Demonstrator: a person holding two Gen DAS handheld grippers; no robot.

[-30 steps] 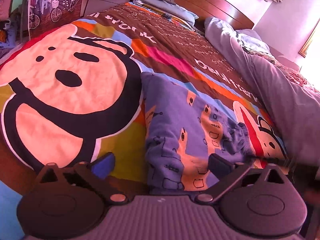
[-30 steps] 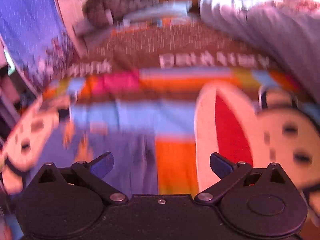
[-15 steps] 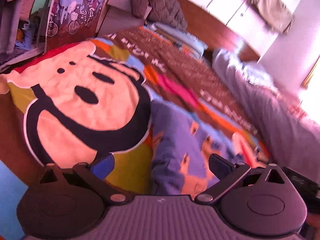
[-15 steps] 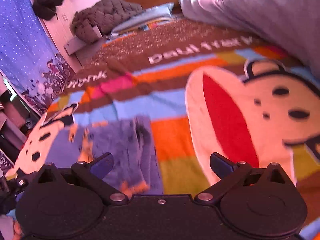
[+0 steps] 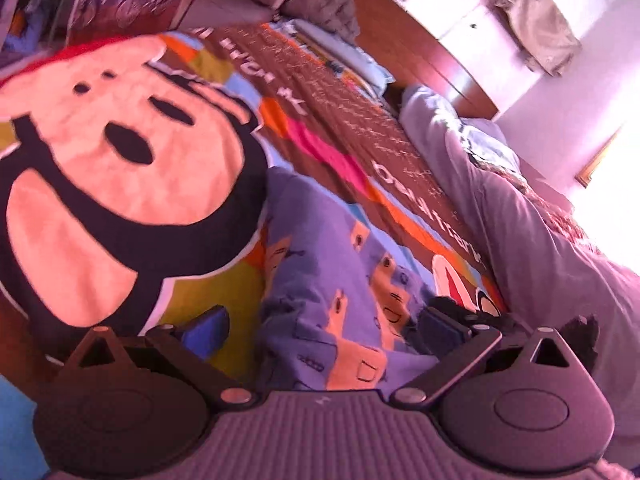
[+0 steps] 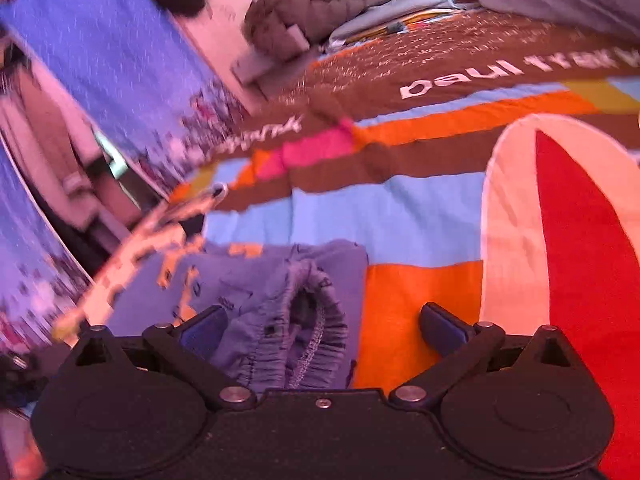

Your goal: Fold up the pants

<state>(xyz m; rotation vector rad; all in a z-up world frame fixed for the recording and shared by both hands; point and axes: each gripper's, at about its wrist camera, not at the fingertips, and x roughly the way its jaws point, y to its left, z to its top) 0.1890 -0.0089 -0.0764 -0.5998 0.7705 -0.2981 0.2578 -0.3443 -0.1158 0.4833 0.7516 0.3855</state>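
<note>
Small purple pants (image 5: pixel 332 280) with orange figures lie flat on a cartoon-print bedspread (image 5: pixel 120 184). In the left wrist view my left gripper (image 5: pixel 324 326) is open just above their near end, the cloth lying between and beyond its fingers. In the right wrist view the pants (image 6: pixel 276 300) show their gathered elastic waistband (image 6: pixel 316 336), which faces the camera. My right gripper (image 6: pixel 322 328) is open, low over that waistband, with the cloth between its fingers but not pinched. The right gripper's dark body (image 5: pixel 480 316) shows beyond the left's right finger.
A grey duvet (image 5: pixel 540 232) is heaped along the right side of the bed. A wooden headboard (image 5: pixel 420 52), pillows (image 5: pixel 344 56) and a quilted jacket (image 6: pixel 316 4) are at the far end. A blue printed curtain (image 6: pixel 104 64) hangs by the bed's left edge.
The right gripper swung left and down to the pants' waistband. The left gripper dropped closer to the pants' near end. Both stayed open.
</note>
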